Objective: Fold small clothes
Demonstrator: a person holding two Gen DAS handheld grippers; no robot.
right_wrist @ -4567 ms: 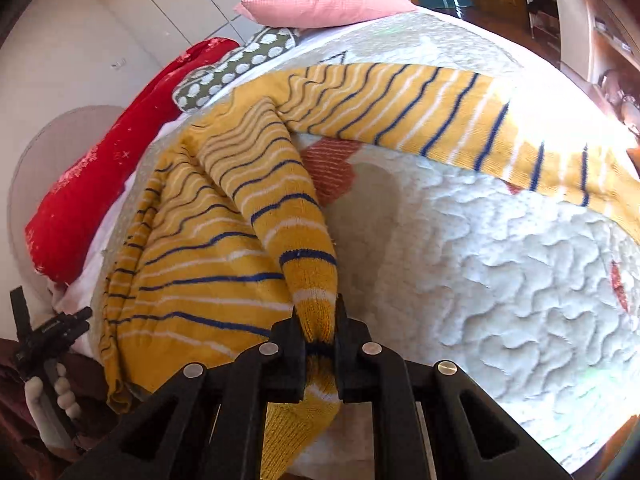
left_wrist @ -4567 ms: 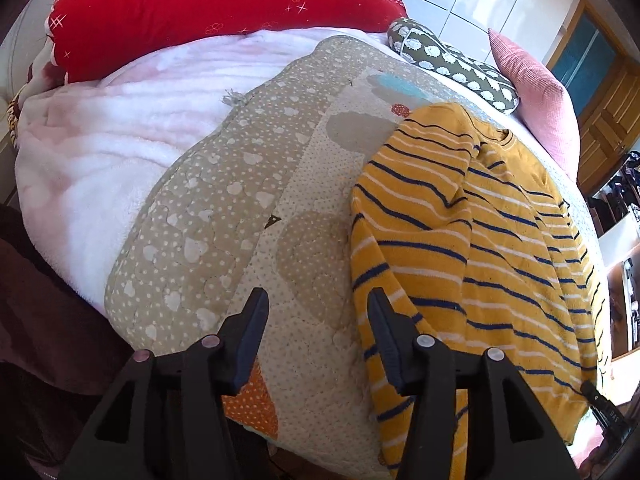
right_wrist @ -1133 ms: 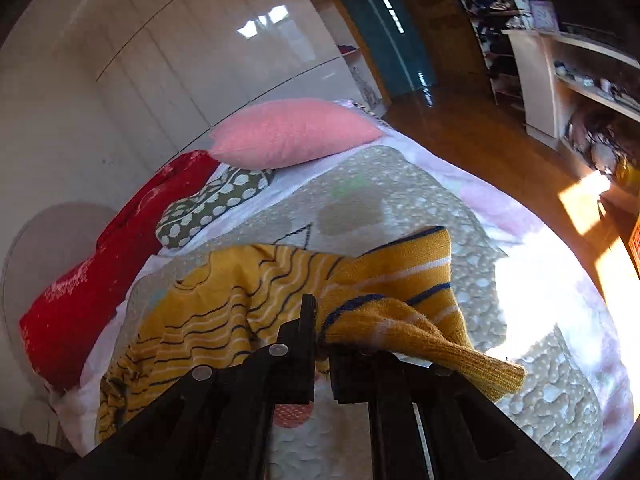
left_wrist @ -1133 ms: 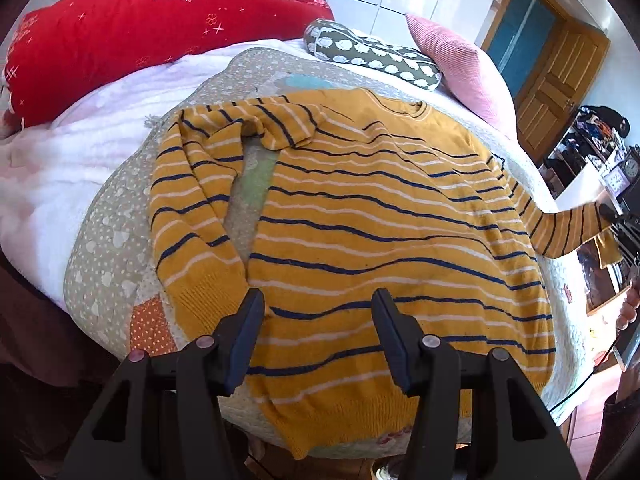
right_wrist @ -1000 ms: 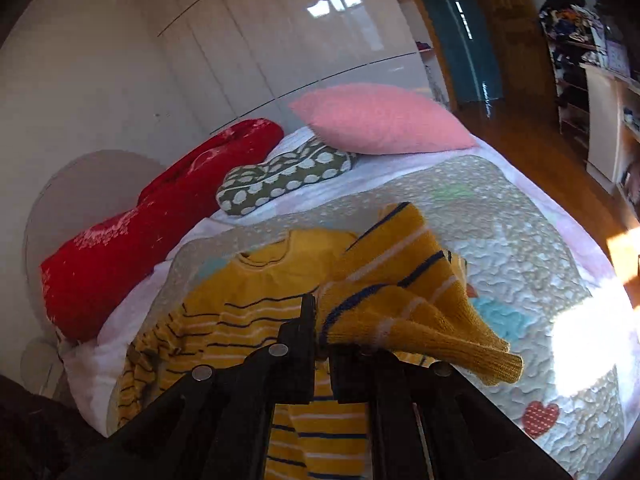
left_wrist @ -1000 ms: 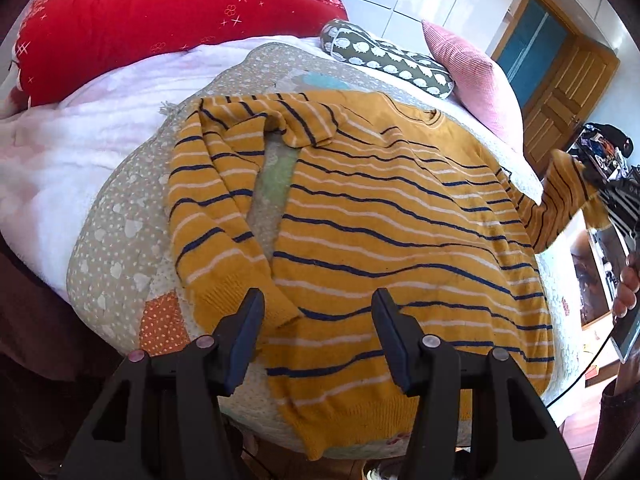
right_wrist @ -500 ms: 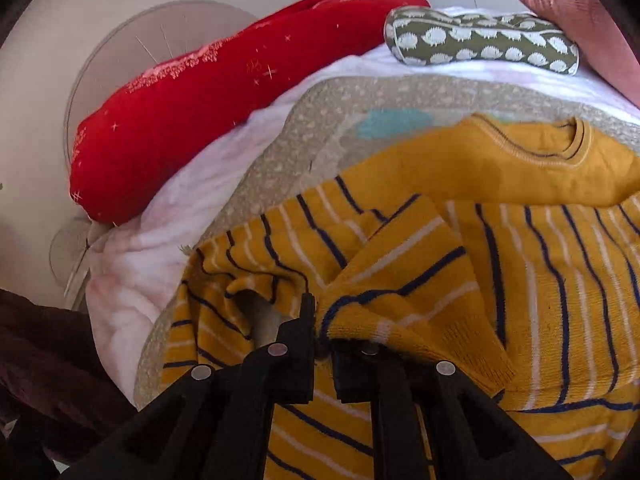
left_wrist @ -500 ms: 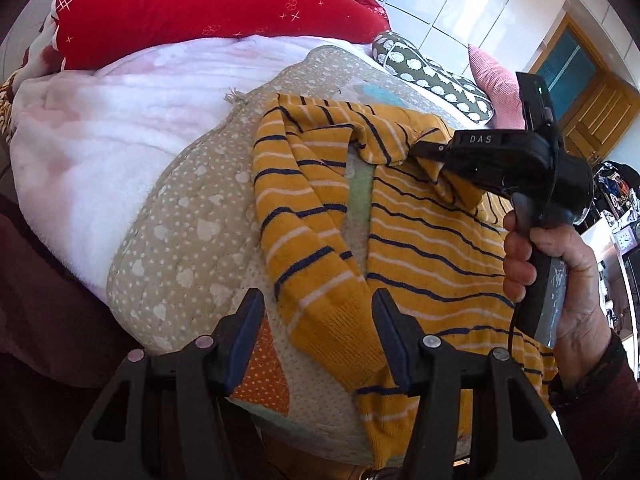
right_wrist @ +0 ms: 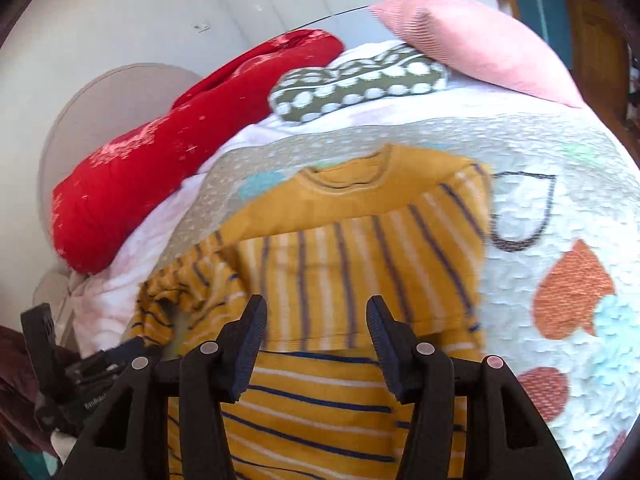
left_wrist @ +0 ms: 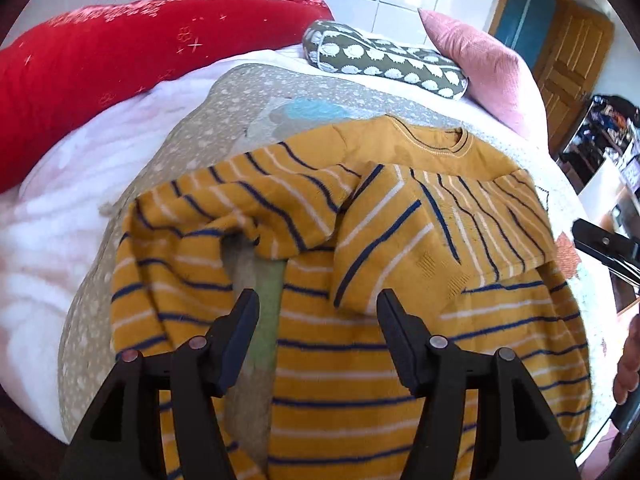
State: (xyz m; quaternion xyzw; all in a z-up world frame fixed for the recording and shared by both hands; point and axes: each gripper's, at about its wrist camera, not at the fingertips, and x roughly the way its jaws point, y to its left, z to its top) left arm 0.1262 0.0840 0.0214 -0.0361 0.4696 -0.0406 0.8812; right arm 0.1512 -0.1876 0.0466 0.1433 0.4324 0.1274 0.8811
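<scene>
A small yellow striped sweater (left_wrist: 400,352) is lying flat on the quilt (left_wrist: 192,148) that is covering the bed, neck pointing toward the pillows. Its right sleeve (left_wrist: 440,236) is lying folded across the chest, cuff ending near the middle of the body, which is narrowing the garment on that side. The other sleeve (left_wrist: 176,248) is sprawling out in a loose, crumpled loop on the left, with a patch of quilt showing through the bend; judging by this, it is the part waiting to be folded.

The left claw (left_wrist: 316,332) is hovering above the gap between that loose sleeve and the body, jaws spread wide and gripping nothing, probably lining up for the sleeve. The right claw (right_wrist: 316,340) is hanging over the folded sleeve, also gaping and empty; the blur in its view is suggesting movement, though the direction cannot be told.

A red bolster (left_wrist: 100,52), a green spotted cushion (left_wrist: 384,64) and a pink pillow (left_wrist: 484,64) are sitting along the head of the bed, well apart from the sweater, leaving room for folding.
</scene>
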